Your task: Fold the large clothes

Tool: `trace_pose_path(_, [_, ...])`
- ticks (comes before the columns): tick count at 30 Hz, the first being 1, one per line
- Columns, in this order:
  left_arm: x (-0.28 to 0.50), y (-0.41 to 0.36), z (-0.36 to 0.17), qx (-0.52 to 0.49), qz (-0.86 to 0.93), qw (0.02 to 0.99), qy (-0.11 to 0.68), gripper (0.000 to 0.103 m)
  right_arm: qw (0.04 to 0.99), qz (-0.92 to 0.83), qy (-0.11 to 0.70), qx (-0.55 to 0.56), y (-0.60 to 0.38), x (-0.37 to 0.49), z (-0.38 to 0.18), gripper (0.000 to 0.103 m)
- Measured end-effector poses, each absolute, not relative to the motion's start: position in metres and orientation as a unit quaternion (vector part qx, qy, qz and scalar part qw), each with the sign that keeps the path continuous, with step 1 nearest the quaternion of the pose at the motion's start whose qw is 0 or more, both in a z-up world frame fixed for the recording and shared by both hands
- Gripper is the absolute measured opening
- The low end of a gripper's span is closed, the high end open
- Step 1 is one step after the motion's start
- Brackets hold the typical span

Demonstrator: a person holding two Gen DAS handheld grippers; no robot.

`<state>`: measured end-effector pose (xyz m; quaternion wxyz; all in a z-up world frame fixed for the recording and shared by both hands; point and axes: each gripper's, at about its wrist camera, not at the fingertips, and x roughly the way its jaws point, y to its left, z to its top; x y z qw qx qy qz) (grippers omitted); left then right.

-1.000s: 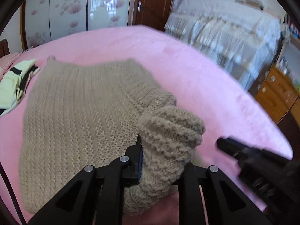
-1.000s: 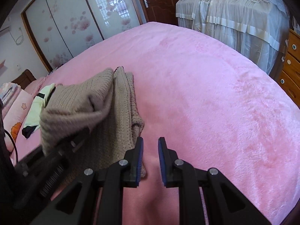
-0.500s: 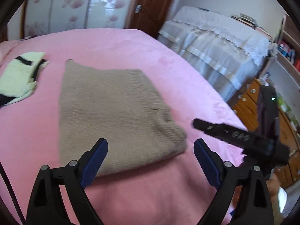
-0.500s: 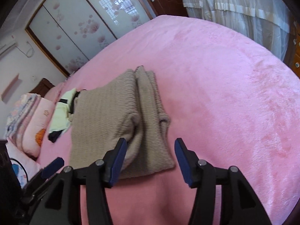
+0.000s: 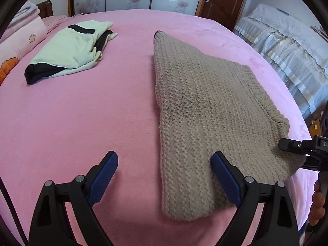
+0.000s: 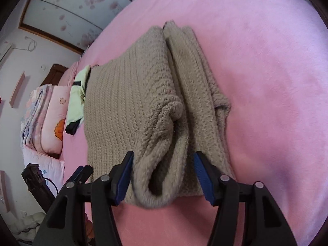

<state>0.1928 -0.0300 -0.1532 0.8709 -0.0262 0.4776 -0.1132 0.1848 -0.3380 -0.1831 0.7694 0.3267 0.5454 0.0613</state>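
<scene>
Left wrist view looks down over a pink bed (image 5: 82,123) where the beige knitted sweater (image 5: 205,106) lies folded in a long slab, running away from the camera toward the wardrobe doors. The left gripper (image 5: 164,170) hangs above the sweater's near end with its jaws spread wide, one blue pad over bare blanket, the other over the knit, nothing clamped. A pale green and black garment (image 5: 67,49) sits well apart on the far left, near a pink pillow (image 5: 18,39). At the right edge the tip of the right gripper (image 5: 295,145) touches the sweater's corner, with a hand (image 5: 318,203) below it. From the right wrist, the right gripper (image 6: 163,168) straddles the thick rolled fold at the sweater's (image 6: 131,102) near end; its jaws are opening, the fold between them, the left pad touching the knit, the right one just clear
</scene>
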Motion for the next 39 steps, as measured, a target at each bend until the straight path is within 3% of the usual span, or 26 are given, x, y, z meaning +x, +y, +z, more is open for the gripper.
trace_pose_path(2, [0.195, -0.034, -0.157, -0.025, -0.117, 0.869, 0.479, 0.092, 0.774, 0.061, 0.546, 0.314, -0.333, 0.193, -0.186, 0.058])
trace_pose_path(3, [0.197, -0.036, -0.158, -0.022, -0.116, 0.87, 0.478, 0.092, 0.784, 0.06, 0.54, 0.3, -0.331, 0.194, -0.183, 0.048])
trace_pose_path(4, [0.198, -0.038, -0.158, -0.021, -0.118, 0.872, 0.475, 0.088, 0.798, 0.06, 0.533, 0.276, -0.326, 0.196, -0.178, 0.024])
trace_pose_path(5, [0.203, -0.05, -0.161, -0.019, -0.124, 0.872, 0.473, 0.079, 0.811, 0.056, 0.527, 0.249, -0.322, 0.196, -0.172, 0.019])
trace_pose_path(8, [0.211, -0.062, -0.159, -0.023, -0.146, 0.866, 0.477, 0.058, 0.84, 0.059, 0.496, 0.212, -0.319, 0.191, -0.154, 0.013])
trace_pose_path(10, [0.213, -0.069, -0.155, -0.029, -0.151, 0.866, 0.476, 0.057, 0.87, 0.058, 0.454, 0.184, -0.318, 0.178, -0.131, 0.013])
trace_pose_path(13, [0.211, -0.08, -0.155, -0.025, -0.159, 0.872, 0.463, 0.057, 0.892, 0.042, 0.416, 0.173, -0.326, 0.165, -0.122, 0.013])
trace_pose_path(17, [0.214, -0.097, -0.175, 0.024, -0.147, 0.873, 0.465, 0.058, 0.87, 0.005, 0.47, 0.148, -0.328, 0.173, -0.182, 0.013])
trace_pose_path(20, [0.204, -0.103, -0.174, 0.062, -0.146, 0.879, 0.449, 0.06, 0.87, 0.009, 0.463, 0.168, -0.332, 0.169, -0.186, 0.015])
trace_pose_path(22, [0.203, -0.101, -0.168, 0.071, -0.156, 0.875, 0.453, 0.065, 0.864, 0.018, 0.471, 0.179, -0.338, 0.17, -0.177, 0.022])
trace_pose_path(23, [0.205, -0.098, -0.163, 0.069, -0.163, 0.869, 0.462, 0.073, 0.861, 0.02, 0.475, 0.181, -0.342, 0.171, -0.172, 0.023])
trace_pose_path(25, [0.209, -0.091, -0.153, 0.054, -0.179, 0.859, 0.477, 0.08, 0.862, 0.016, 0.475, 0.179, -0.348, 0.173, -0.157, 0.035])
trace_pose_path(28, [0.224, -0.078, -0.131, 0.018, -0.195, 0.852, 0.486, 0.08, 0.876, 0.023, 0.449, 0.174, -0.355, 0.182, -0.129, 0.052])
trace_pose_path(33, [0.275, -0.072, -0.116, 0.001, -0.182, 0.856, 0.483, 0.08, 0.885, 0.024, 0.437, 0.161, -0.36, 0.233, -0.109, 0.053])
trace_pose_path(39, [0.344, -0.087, -0.136, 0.003, -0.175, 0.839, 0.515, 0.08, 0.864, 0.011, 0.474, 0.168, -0.361, 0.314, -0.135, 0.053])
